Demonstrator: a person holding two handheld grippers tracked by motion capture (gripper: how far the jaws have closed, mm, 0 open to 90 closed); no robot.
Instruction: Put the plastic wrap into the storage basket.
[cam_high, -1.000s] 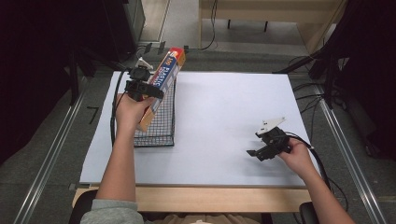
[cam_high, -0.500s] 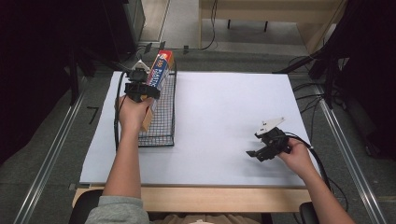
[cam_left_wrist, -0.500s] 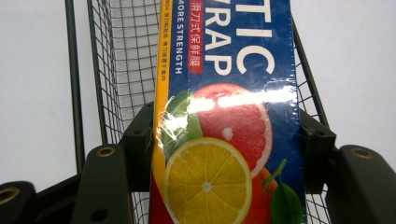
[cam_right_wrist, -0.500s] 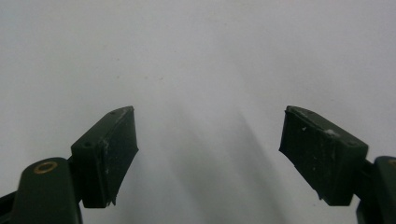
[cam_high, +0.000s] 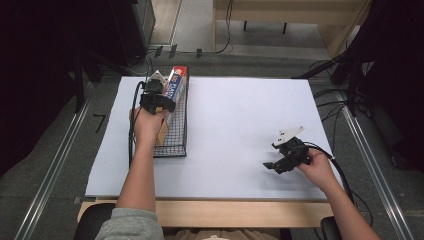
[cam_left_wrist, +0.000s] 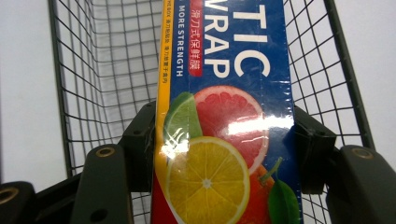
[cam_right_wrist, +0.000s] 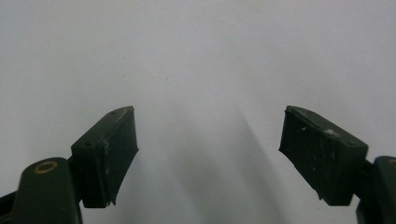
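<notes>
White sheeting (cam_high: 235, 130) covers a wooden table (cam_high: 225, 214) set on grey carpet, with dark equipment at the left and right and cables trailing across the far floor. At the left of the sheet stands a black wire basket (cam_high: 178, 131), its mesh walls rising around a long box of plastic wrap (cam_left_wrist: 229, 130) printed with citrus fruit. The left gripper (cam_high: 156, 101) grasps that box across its width, pads pressed against both long edges, with the near end of the box down inside the basket and the far end tilted up over the far rim. At the near right of the sheet the right gripper (cam_right_wrist: 205, 154) rests with its jaws spread wide over bare white surface, nothing between them. Compared with a second ago, the left hand and its box sit lower and farther into the basket, while the right hand (cam_high: 315, 167) has kept its place.
</notes>
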